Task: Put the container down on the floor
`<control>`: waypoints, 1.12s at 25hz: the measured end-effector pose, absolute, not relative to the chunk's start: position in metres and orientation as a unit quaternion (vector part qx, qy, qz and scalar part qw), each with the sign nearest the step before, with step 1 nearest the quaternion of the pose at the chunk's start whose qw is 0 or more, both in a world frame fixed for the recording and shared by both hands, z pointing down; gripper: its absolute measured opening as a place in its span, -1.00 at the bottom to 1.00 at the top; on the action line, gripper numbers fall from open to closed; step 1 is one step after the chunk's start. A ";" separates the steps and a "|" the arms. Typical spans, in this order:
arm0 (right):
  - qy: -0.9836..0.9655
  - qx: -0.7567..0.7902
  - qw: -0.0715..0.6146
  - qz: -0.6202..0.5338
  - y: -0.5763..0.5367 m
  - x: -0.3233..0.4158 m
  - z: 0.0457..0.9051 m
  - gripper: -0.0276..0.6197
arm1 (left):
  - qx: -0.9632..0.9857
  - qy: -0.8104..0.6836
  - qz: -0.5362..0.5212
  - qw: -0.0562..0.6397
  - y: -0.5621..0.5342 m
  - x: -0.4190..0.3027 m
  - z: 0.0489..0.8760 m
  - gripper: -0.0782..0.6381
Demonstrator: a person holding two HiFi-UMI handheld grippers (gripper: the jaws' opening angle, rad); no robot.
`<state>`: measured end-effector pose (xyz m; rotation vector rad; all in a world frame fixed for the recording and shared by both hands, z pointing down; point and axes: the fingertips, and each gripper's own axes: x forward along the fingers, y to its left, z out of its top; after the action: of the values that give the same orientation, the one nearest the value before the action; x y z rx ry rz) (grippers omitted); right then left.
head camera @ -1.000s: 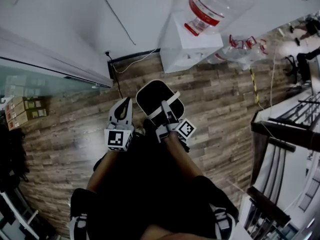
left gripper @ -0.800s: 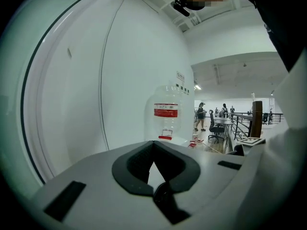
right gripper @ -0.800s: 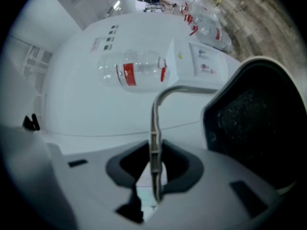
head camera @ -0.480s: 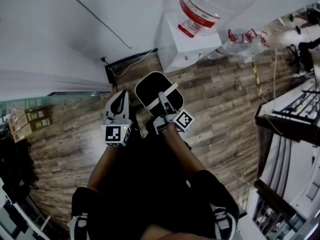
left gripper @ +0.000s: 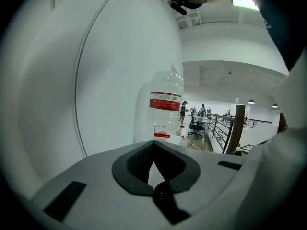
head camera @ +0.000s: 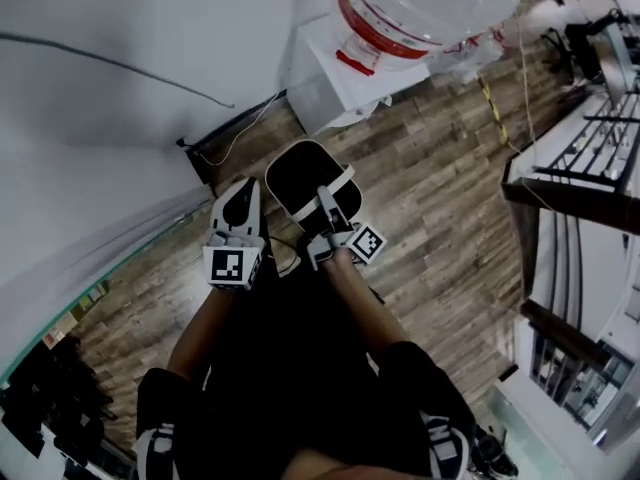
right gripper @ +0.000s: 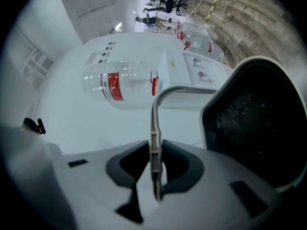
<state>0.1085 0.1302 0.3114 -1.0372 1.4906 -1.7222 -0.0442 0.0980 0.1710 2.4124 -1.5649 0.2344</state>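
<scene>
One container — left claw, right claw

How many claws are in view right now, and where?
2. The left claw is shut and empty, beside the black container; the right claw is shut on its white handle. Neither is hidden.

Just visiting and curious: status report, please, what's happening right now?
Right gripper shut on handle of container. Left gripper shut, empty. Hanging above wood floor, not down yet. Water dispenser close ahead.
</scene>
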 end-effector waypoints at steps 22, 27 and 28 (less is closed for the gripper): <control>0.492 -0.454 0.386 -0.635 0.043 0.064 0.505 -0.62 | 0.846 -0.503 0.098 0.147 0.007 -0.087 0.273 -0.70; 0.483 -0.455 0.387 -0.640 0.027 0.058 0.558 -0.62 | 0.840 -0.513 0.092 0.150 -0.008 -0.092 0.307 -0.70; 0.481 -0.456 0.387 -0.641 0.025 0.058 0.568 -0.62 | 0.839 -0.515 0.090 0.151 -0.011 -0.094 0.313 -0.70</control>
<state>0.0579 0.0248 0.5681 -1.1606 1.2254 -1.6321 -0.0937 -0.0109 0.3132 2.4082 -1.4791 0.2574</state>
